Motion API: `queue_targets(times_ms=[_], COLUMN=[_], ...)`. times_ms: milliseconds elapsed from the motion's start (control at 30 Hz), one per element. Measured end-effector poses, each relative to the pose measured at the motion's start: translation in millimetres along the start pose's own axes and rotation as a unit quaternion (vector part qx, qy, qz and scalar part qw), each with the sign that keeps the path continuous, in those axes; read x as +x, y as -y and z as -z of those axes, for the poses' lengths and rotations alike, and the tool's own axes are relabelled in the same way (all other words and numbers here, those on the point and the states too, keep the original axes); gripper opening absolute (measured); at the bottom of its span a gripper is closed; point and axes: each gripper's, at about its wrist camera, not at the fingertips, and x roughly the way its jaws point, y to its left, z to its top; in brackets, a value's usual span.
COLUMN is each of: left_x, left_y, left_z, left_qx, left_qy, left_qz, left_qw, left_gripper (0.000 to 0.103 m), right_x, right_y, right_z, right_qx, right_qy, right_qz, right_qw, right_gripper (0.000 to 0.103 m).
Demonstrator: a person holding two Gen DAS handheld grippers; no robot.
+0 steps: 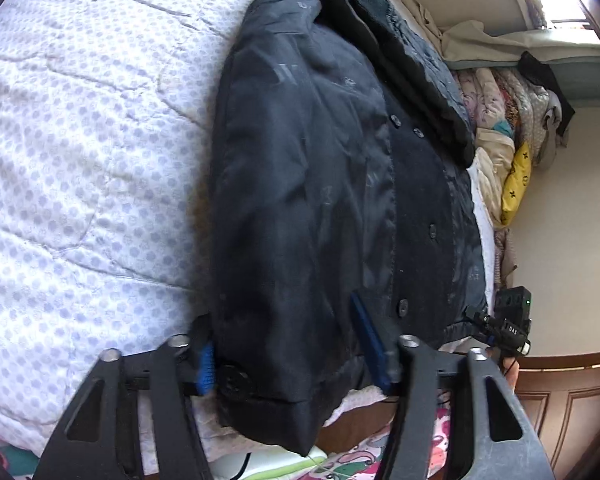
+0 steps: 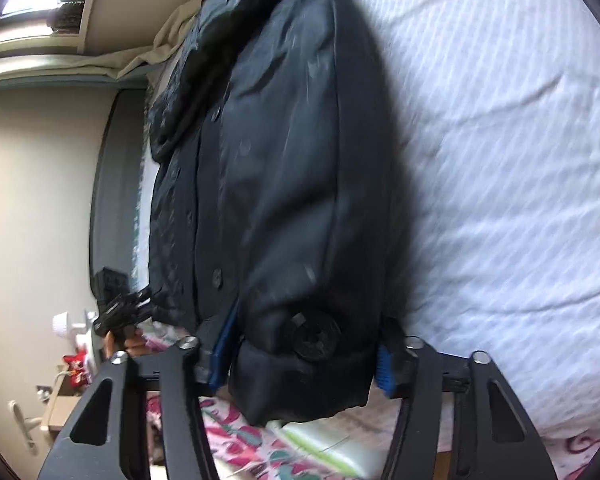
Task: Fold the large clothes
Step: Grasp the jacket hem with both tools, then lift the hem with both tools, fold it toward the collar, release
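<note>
Your dark coat (image 1: 320, 184) lies on the bed (image 1: 80, 160), along its near edge, with the hem hanging a little over that edge. It rests on the white dotted blanket (image 2: 500, 160). Your left tongs (image 1: 288, 356) sit around one bottom corner of the coat, and the blue pads (image 1: 370, 340) press into the puffy cloth, so they grip it. Your right tongs (image 2: 302, 364) sit around the other bottom corner, by a big black button (image 2: 314, 334), and grip the coat too. A pile of bedding (image 1: 508, 128) lies past the coat, by the wall.
</note>
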Motion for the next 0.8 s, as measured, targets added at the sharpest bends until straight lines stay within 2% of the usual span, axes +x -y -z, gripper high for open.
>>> queue_targets(times_ms=[67, 100, 200, 367, 500, 800], left_x=[2.8, 4.1, 2.3, -9.1, -20.1, -57.0], left_y=[-3.7, -5.5, -2.3, 9.3, 11.2, 21.3], left_z=[-0.3, 0.5, 2.4, 7.2, 16.7, 48.6], left_qx=[-0.01, -0.016, -0.002, 0.027, 0.024, 0.032], left_qy=[-0.008, -0.013, -0.008, 0.013, 0.023, 0.04], left_qz=[0.015, 0.024, 0.019, 0.022, 0.041, 0.049], left_qw=[0.9998, 0.9995, 0.9998, 0.9993, 0.9986, 0.9975], left_gripper=[0.033, 0.029, 0.026, 0.023, 0.022, 0.021], right_x=[0.3, -0.2, -1.9, -5.0, -15.9, -47.6], right_y=[-0.8, -1.1, -5.2, -22.4, -27.4, -36.4], right_z=[-1.8, -2.8, -3.3, 1.2, 10.6, 46.7], right_qx=[-0.004, -0.004, -0.016, -0.043, -0.054, -0.065], right_qy=[0.004, 0.008, 0.017, 0.043, 0.064, 0.094], right_qz=[0.003, 0.002, 0.007, -0.005, -0.021, -0.052], right_qw=[1.0, 1.0, 1.0, 0.998, 0.996, 0.992], right_gripper=[0.031, 0.025, 0.014, 0.009, 0.007, 0.005])
